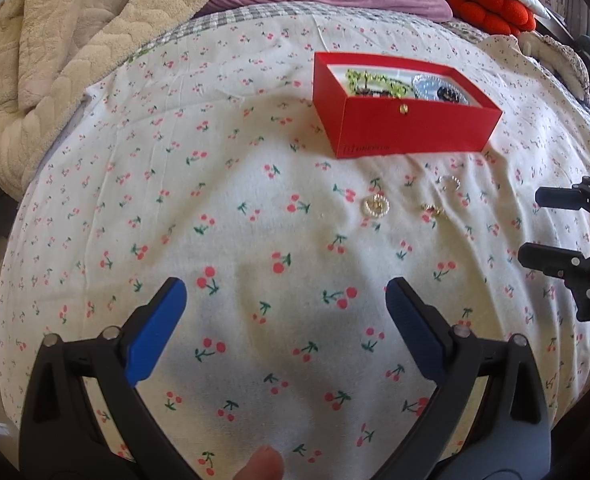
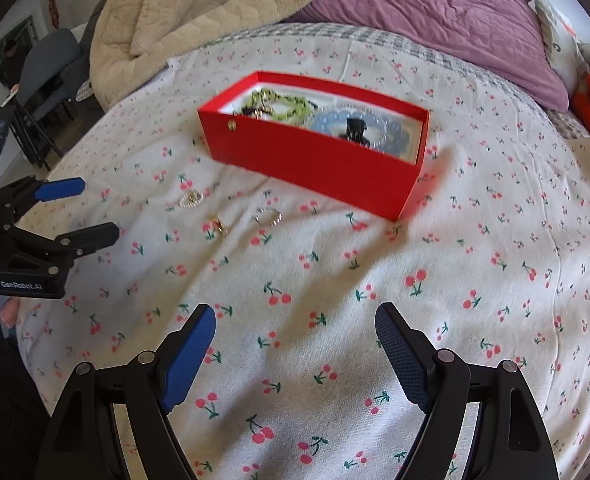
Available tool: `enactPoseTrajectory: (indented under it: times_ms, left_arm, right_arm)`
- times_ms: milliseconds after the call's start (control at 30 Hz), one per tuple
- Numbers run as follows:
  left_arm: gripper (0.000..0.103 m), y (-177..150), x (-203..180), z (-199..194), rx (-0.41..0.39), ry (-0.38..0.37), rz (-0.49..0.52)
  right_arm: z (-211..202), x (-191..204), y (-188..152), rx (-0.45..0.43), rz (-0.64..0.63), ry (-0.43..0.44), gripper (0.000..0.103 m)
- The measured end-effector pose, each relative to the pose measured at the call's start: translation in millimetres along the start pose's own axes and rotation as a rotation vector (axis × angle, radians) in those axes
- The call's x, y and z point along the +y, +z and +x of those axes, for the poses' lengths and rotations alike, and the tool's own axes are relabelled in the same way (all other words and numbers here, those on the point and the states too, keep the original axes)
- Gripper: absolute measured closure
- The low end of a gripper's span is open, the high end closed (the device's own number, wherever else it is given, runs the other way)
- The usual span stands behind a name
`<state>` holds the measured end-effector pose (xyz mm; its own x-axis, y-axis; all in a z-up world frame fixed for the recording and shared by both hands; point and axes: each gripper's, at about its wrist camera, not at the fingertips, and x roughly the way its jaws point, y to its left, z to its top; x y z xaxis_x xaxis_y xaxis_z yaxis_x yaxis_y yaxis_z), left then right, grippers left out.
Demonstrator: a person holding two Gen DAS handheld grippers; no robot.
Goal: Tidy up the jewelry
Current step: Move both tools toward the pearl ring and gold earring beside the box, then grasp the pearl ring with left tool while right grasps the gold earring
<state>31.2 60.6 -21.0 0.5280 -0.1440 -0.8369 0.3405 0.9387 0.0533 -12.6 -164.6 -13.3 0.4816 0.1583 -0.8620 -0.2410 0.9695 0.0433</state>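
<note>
A fingertip (image 1: 261, 464) is seen at the near edge behind the left gripper (image 1: 285, 320), whose jaws are spread wide over the cherry-print sheet (image 1: 255, 208) with nothing between them. The right gripper (image 2: 295, 344) is likewise held open and empty. Three small pieces remain loose on the sheet: a pearl ring (image 1: 376, 205), a gold piece (image 1: 432, 209) and a clear ring (image 1: 450, 181), just in front of the red box (image 1: 407, 132), presumably their destination, where beaded jewelry (image 2: 283, 105) is already kept.

"GenRobot.AI" in white being shown on black body of left gripper (image 2: 77, 212) in right wrist view, faint dark lettering being seen on front of red box (image 1: 411, 128), too blurred to be read.
</note>
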Motion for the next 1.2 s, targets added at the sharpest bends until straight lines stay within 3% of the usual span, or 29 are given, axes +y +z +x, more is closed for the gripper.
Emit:
enactPoseTrajectory:
  times_ms: [333, 567, 733, 833, 1000, 1200]
  left_arm:
    - [0.004, 4.7, -11.8, 19.6, 0.011, 0.027, 0.045]
    - [0.027, 21.3, -19.9, 25.2, -0.004, -0.068, 0.070]
    - [0.037, 30.0, -32.2, 28.0, -0.017, -0.151, 0.123]
    - [0.049, 34.3, -38.2, 32.2, -0.012, -0.155, 0.151]
    - [0.055, 43.0, -37.2, 29.8, -0.031, -0.193, 0.140]
    - [0.073, 47.5, -32.5, 37.3, -0.016, -0.222, 0.110]
  right_arm:
    - [17.5, 2.2, 4.7, 0.018, -0.015, -0.003, 0.019]
    - [25.6, 12.0, 12.0, 0.015, -0.068, -0.002, 0.019]
    - [29.7, 10.7, 17.1, 0.014, -0.080, 0.004, 0.019]
    - [31.2, 8.1, 19.5, 0.013, -0.082, 0.008, 0.019]
    - [31.3, 6.0, 23.1, 0.001, -0.081, 0.020, 0.019]
    - [28.4, 11.6, 28.7, -0.021, -0.101, 0.038, 0.020]
